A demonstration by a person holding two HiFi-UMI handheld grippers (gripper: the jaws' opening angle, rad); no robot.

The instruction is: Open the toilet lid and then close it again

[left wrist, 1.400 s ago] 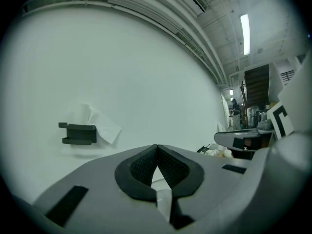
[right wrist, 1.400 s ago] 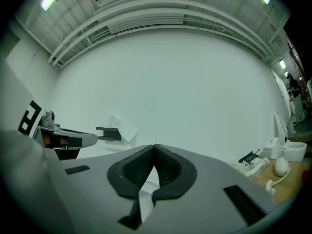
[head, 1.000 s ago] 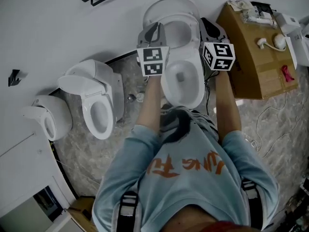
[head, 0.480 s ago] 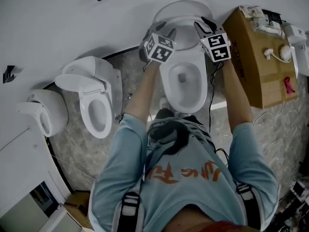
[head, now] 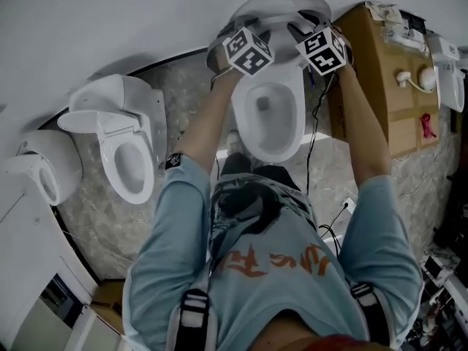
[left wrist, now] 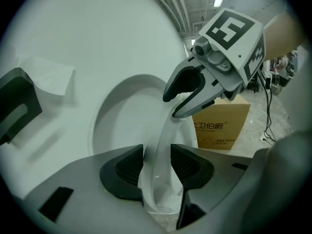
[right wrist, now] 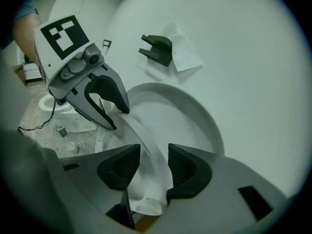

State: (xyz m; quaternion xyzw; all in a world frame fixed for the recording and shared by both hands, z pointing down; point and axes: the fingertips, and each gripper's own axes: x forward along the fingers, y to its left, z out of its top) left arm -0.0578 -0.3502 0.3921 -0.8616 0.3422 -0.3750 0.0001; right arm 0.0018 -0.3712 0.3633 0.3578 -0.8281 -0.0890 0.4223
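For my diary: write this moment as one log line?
lid up | left claw, right claw: just opening, lid rim between each

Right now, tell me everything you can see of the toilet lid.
The toilet lid is white, glossy, plastic-looking and oval, raised upright against the wall behind the open bowl. Its thin rim runs between the parted jaws of the left gripper and the right gripper, which have just been opening; neither clearly clamps it.

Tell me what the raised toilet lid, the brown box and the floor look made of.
Toilet lid: likely moulded plastic, smooth glossy white, thin curved edge.
Box: cardboard, matte brown, square edges, printed side.
Floor: probably stone or stone-look tile, mottled grey veining, slight sheen.
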